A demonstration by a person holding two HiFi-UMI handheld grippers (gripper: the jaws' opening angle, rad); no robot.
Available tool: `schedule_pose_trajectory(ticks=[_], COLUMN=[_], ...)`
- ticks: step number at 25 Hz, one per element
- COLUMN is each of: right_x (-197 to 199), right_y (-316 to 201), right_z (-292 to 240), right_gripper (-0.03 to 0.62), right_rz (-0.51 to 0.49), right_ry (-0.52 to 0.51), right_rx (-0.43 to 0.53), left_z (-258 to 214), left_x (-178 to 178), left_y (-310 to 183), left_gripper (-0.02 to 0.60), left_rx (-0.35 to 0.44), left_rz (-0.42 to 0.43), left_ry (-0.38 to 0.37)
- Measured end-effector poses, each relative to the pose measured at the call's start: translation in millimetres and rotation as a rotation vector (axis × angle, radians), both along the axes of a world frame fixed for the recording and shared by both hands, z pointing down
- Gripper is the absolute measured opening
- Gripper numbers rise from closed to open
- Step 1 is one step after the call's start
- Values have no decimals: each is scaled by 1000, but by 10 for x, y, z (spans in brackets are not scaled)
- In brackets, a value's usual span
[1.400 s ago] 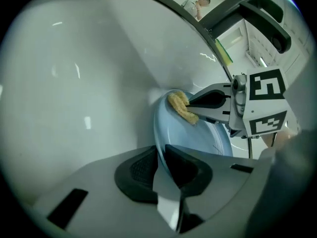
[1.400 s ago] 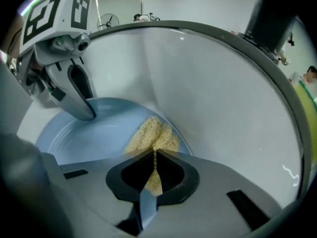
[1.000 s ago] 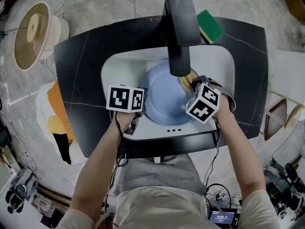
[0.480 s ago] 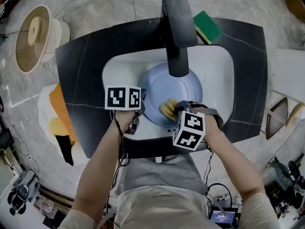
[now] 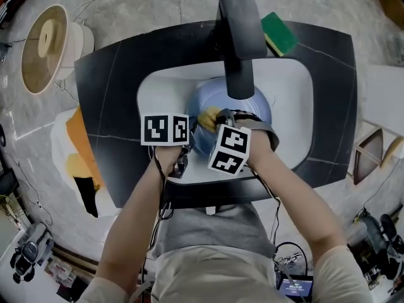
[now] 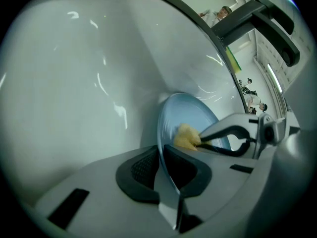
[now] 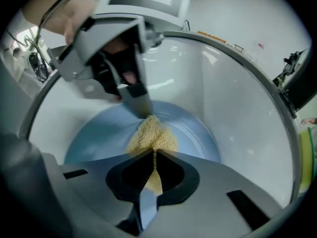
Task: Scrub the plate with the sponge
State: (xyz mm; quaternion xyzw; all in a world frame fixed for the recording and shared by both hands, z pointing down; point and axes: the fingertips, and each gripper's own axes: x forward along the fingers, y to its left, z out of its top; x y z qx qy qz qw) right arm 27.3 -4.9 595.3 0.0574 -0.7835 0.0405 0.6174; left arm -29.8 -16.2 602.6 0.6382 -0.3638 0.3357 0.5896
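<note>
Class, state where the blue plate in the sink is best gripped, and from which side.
Its thin rim, from the left, as the left gripper does: the plate stands tilted in the sink, rim exposed, leaving its face free for the sponge.

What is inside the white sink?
A blue plate, its rim between the left gripper's jaws, which have just been closing, and a yellow sponge the right gripper holds against it. The faucet covers part of the plate; the sink bottom beneath is hidden.

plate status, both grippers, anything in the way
Left gripper jaws just closing, shut on plate rim. Right gripper shut on sponge, sponge on plate. Faucet overhangs plate.
</note>
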Motion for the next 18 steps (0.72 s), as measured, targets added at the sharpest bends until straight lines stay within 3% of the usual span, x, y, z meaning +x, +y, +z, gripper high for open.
schedule_pose_trajectory(ticks=[3, 7, 12, 18], right_x=[96, 331, 954, 1228], right_y=[-430, -728, -734, -159], right_z=[126, 186, 171, -3], right_gripper=[41, 41, 40, 41], right_rz=[-15, 62, 161, 138], right_ry=[42, 67, 163, 203], right_rx=[148, 184, 167, 61], left_z=[2, -12, -30, -27], left_x=[36, 35, 27, -7], left_y=[8, 2, -30, -91], left_gripper=[49, 49, 49, 48], left_rx=[2, 10, 28, 57], left_rz=[12, 12, 37, 63], left_ry=[4, 9, -3, -37])
